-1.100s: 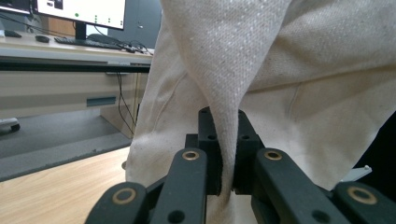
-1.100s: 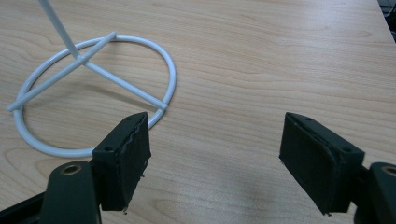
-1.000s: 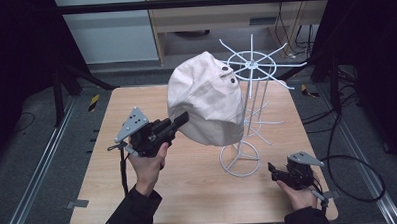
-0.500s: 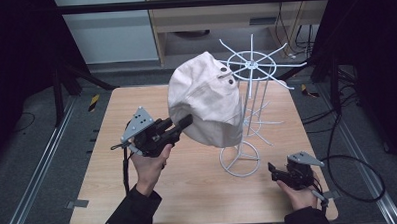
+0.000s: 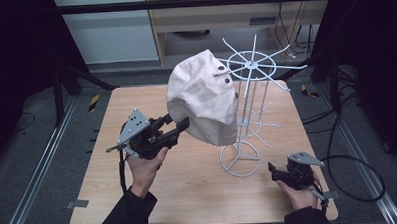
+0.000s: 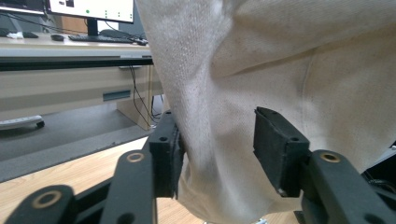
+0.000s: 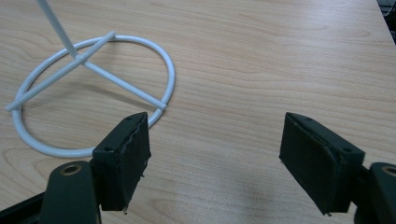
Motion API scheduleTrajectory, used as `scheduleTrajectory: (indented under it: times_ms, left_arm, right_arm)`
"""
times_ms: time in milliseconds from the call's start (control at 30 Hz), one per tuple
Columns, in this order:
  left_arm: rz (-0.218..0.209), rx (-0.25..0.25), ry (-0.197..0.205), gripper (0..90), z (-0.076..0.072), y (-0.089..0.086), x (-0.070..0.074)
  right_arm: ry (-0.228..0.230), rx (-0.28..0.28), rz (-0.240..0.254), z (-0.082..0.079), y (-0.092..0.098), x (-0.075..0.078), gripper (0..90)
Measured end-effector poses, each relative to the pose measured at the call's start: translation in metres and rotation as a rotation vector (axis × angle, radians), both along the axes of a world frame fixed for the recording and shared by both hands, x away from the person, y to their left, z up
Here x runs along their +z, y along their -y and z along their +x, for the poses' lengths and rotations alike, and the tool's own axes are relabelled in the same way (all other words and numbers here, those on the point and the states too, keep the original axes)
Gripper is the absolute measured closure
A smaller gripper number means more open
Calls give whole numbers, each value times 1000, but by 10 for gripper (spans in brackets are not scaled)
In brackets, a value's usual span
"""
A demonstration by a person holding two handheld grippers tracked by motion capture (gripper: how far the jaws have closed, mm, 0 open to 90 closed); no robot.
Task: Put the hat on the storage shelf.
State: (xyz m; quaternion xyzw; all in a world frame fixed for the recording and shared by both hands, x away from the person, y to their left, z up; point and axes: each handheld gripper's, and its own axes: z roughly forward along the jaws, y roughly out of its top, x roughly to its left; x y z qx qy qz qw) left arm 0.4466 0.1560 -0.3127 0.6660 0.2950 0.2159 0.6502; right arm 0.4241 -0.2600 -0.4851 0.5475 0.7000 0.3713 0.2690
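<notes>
Resting low at the near right corner of the table [image 5: 199, 192], the right gripper [image 5: 283, 173] has its jaws spread wide and empty, just beside the ring base of the white wire rack [image 5: 239, 159]. Farther in on the left, the left gripper [image 5: 179, 127] reaches to the lower edge of a cream cloth hat [image 5: 203, 99] hanging on the rack; its jaws stand apart around a fold of fabric, one pad [image 6: 166, 156] touching the cloth.

The left gripper [image 5: 181, 126] moves closer to the hanging cap [image 5: 203, 99]; its jaws now straddle the cap's lower edge.
</notes>
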Motion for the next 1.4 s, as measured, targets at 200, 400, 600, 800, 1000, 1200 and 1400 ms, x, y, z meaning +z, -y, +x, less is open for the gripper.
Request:
scheduleTrajectory:
  times_ms: [200,400,600,800,1000,1200,1400]
  left_arm:
    - [19,26,9,474,-5,-12,0]
    - [60,52,4,437,-12,-28,-2]
    - [94,92,-17,421,-18,-49,-11]
    - [126,132,-78,412,-20,-72,-31]
    - [171,183,-136,396,-21,-92,-57]
    - [201,251,-205,375,-19,-112,-88]
    - [247,323,-297,352,-8,-132,-118]
  right_arm:
    - [1,1,-3,0,0,0,244]
    - [1,-2,0,0,0,0,244]
    - [2,0,-4,0,0,0,244]
    - [1,-5,0,0,0,0,244]
    - [2,-7,1,-1,1,0,244]
    - [-2,-5,2,0,0,-1,242]
    - [-3,-2,-1,0,0,0,237]
